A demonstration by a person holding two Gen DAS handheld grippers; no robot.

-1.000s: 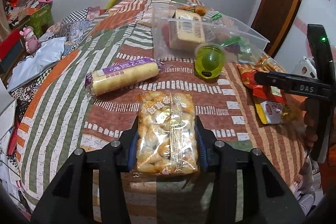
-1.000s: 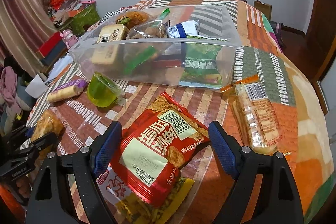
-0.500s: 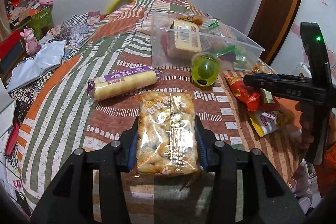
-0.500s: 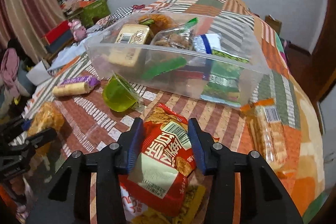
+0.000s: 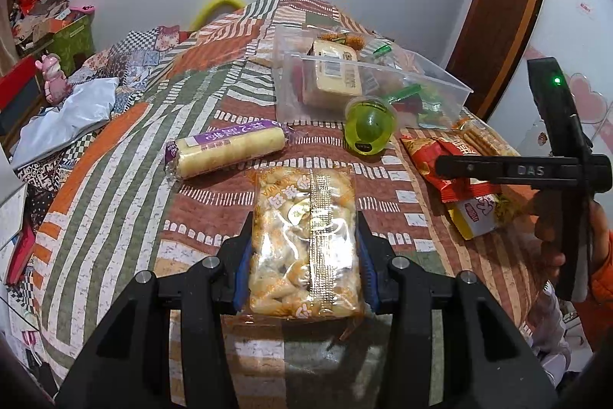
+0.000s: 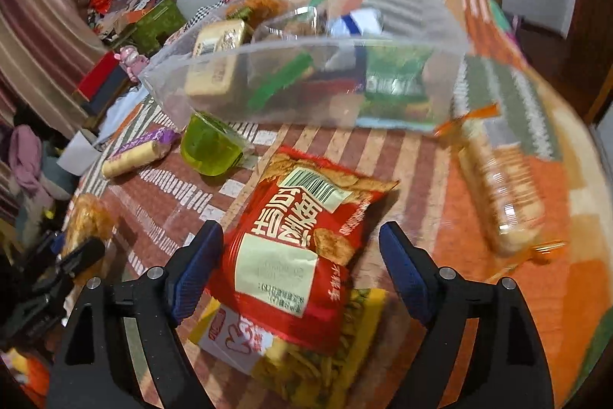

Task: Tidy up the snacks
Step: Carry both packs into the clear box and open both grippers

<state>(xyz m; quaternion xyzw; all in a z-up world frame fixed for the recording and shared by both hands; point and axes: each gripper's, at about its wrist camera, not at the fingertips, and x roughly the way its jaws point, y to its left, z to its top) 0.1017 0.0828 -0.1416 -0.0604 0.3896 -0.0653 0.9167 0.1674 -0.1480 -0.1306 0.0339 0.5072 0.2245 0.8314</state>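
My left gripper [image 5: 304,265] is shut on a clear bag of golden crackers [image 5: 304,240] and holds it just above the patchwork quilt. My right gripper [image 6: 300,265] is open, its blue pads on either side of a red snack bag [image 6: 302,244] without touching it. The red bag lies on a yellow snack bag [image 6: 306,359]. A clear plastic bin [image 6: 306,79] with several snacks stands behind; it also shows in the left wrist view [image 5: 364,83]. A green jelly cup [image 5: 369,129] and a purple-wrapped roll [image 5: 228,150] lie on the quilt.
A clear sleeve of biscuits [image 6: 502,194] lies right of the red bag. The bed's edge drops off at the left, with boxes, clothes and a pink toy [image 5: 53,79] on the floor. A wooden door frame [image 5: 498,6] stands at the far right.
The right gripper's jaws, half closed around the red bag half a second ago, have opened wide again, and it shifted nearer the bag. The left gripper still holds the cracker bag, raised slightly.
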